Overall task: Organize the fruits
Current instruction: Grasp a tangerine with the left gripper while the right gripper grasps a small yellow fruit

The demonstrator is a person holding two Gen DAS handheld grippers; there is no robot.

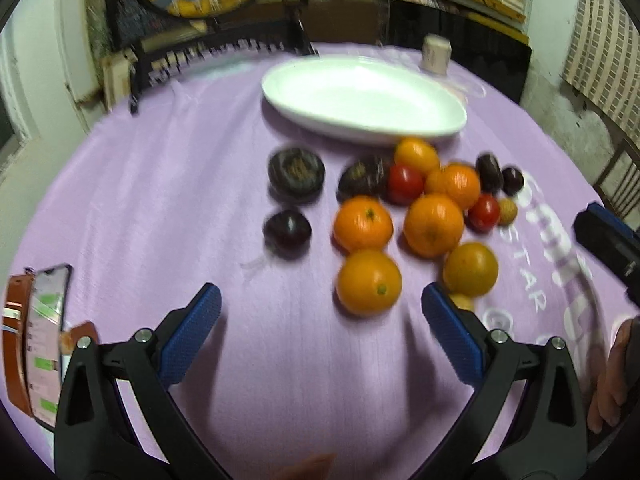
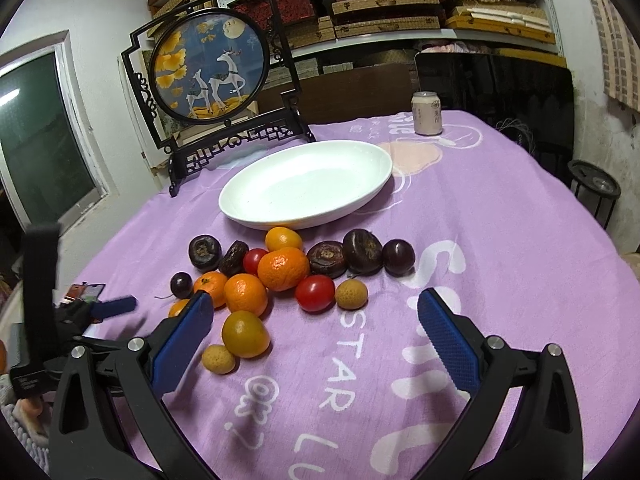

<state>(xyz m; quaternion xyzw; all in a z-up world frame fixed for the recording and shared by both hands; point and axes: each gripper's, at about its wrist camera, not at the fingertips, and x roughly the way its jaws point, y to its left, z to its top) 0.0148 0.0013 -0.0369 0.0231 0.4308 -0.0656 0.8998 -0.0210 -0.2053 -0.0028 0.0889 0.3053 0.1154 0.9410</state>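
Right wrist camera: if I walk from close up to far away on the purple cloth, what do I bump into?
Small pale yellow round fruit → shiny red tomato → large white oval plate → pale drink can.

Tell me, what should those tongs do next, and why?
Probably ease the left tongs forward to close on the nearest orange. Both tongs are open and hold nothing, the plate is bare, and that orange lies just ahead of the blue pads.
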